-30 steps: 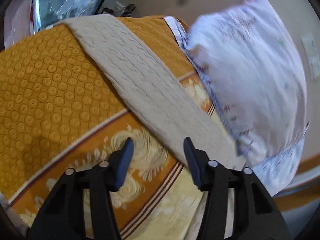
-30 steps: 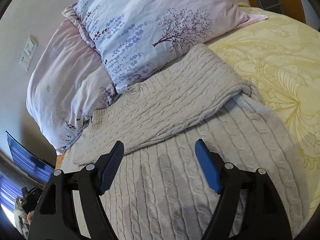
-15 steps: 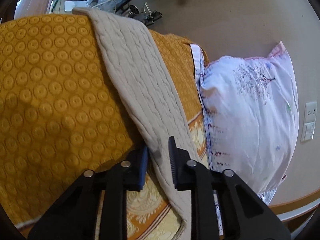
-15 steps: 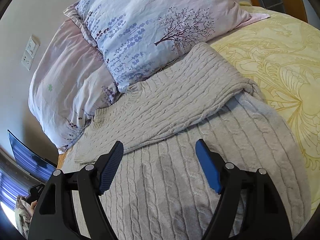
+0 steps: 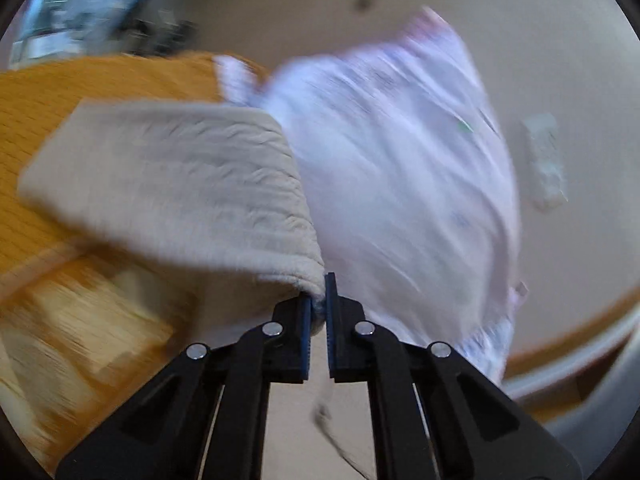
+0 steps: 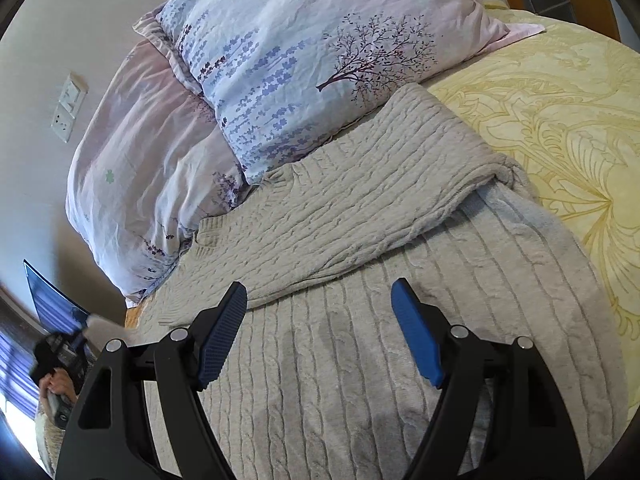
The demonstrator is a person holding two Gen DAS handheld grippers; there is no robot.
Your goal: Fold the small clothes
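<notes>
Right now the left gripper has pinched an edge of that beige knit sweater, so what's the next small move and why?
Probably carry the pinched sleeve across onto the sweater's body. The left gripper is shut on the sleeve, which hangs lifted above the orange bedspread. The other sleeve already lies folded across the body, and the right gripper hovers open over it.

Soft daylight in both wrist views; left view motion-blurred, right view sharp.
Left wrist view: strong streaking smears the pillow (image 5: 392,184), the bedspread (image 5: 80,320) and the sweater sleeve (image 5: 172,184); only the left tongs (image 5: 318,312) stay crisp. Right wrist view: knit ribs of the sweater (image 6: 360,360) are in focus, and the right tongs (image 6: 320,320) cast faint shadows on it just below their tips. A bright window patch glares at the lower left edge. Fisheye curvature bends both views, with dark vignetted corners.
</notes>
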